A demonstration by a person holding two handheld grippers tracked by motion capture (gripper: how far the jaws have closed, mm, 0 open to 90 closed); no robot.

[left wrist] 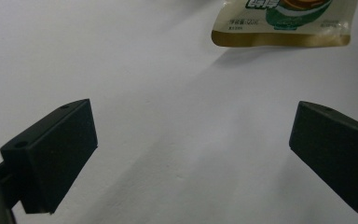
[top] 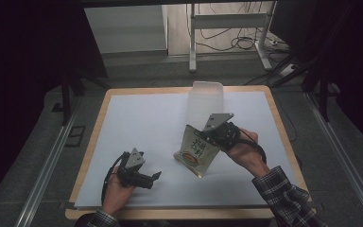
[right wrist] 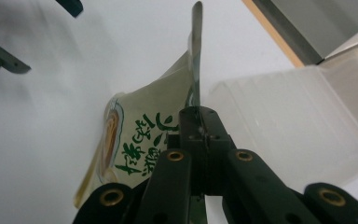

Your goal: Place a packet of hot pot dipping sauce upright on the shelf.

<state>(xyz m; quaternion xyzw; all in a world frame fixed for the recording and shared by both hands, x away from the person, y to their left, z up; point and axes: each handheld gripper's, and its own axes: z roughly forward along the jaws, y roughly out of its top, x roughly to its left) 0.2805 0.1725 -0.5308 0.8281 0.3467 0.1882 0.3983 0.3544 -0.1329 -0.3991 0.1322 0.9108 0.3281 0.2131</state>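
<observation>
1. High view: the left gripper sits nearest the table's front edge, low over the white sheet, with its jaws apart and nothing between them.
2. Left gripper view: past the two open jaws lies bare sheet, and beyond that, ahead and a little to one side, hangs the gold bottom edge of the pouch, well apart from the jaws.
3. High view: the right gripper is farther in, jaws together on the pouch's top edge; the pouch hangs below and toward the left gripper, tilted, with its lower corner near or on the sheet.
4. Right gripper view: the jaws are clamped on the pouch's thin top seam, which runs up from the fingertips; the printed face falls away to one side of the jaws.
5. Right gripper view: just beyond the right gripper, on the other side of the seam, stands a clear plastic bin, close to the pouch; I cannot tell whether they touch.
6. High view: the bin stands at the table's far edge, behind the right gripper.
</observation>
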